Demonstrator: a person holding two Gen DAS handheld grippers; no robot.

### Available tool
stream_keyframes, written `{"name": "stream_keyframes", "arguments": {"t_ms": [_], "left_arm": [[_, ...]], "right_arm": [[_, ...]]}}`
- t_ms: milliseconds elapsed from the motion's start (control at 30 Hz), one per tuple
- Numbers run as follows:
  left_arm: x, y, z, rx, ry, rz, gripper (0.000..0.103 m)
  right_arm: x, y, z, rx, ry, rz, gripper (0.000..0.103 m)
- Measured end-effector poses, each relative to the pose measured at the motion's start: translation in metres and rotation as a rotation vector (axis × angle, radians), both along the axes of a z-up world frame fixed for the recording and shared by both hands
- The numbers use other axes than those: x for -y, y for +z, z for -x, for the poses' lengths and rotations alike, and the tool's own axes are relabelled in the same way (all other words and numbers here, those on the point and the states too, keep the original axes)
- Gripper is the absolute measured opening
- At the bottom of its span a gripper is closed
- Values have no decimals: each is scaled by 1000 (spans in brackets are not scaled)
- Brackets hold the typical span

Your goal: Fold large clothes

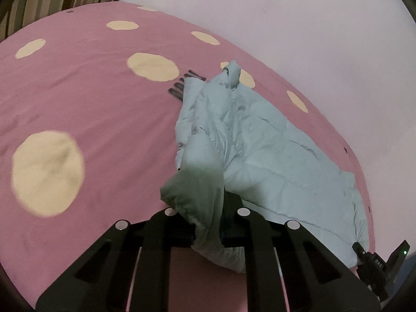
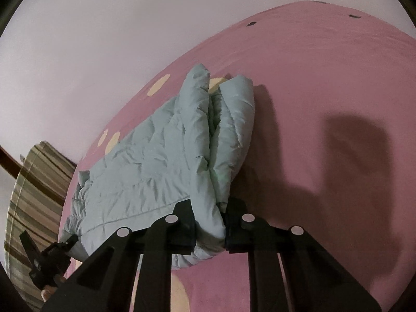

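A pale blue puffy jacket (image 1: 273,150) lies partly folded on a pink bed cover (image 1: 91,104) with cream spots. My left gripper (image 1: 208,231) is shut on a bunched edge of the jacket at one end and holds it slightly raised. My right gripper (image 2: 209,231) is shut on a thick folded edge of the same jacket (image 2: 156,156) at the other end. Each gripper also shows in the other's view: the right one at the lower right of the left wrist view (image 1: 374,267), the left one at the lower left of the right wrist view (image 2: 46,257).
A white wall (image 1: 286,26) runs along the far side of the bed. A striped pillow (image 2: 33,195) lies at the bed's end, also in the top left of the left wrist view (image 1: 52,0). Dark printed lettering (image 1: 182,85) shows on the cover beside the jacket.
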State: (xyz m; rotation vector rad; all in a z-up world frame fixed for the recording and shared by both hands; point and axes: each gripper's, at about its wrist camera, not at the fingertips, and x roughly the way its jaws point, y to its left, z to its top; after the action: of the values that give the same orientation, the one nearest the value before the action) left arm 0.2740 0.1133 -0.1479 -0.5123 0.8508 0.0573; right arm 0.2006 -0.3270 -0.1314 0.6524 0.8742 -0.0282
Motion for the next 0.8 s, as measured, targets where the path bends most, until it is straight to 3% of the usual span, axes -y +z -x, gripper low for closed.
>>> {"name": "stream_keyframes", "arguments": {"t_ms": [233, 500, 800], "left_arm": [[-16, -3, 66, -54, 13, 9, 12], [-21, -2, 123, -57, 10, 1, 12], [-20, -9, 140, -46, 4, -14, 12]], "right_arm": [[-9, -1, 60, -45, 28, -11, 15], [-13, 7, 103, -32, 58, -19, 15], [-15, -13, 120, -40, 59, -40, 15]]}}
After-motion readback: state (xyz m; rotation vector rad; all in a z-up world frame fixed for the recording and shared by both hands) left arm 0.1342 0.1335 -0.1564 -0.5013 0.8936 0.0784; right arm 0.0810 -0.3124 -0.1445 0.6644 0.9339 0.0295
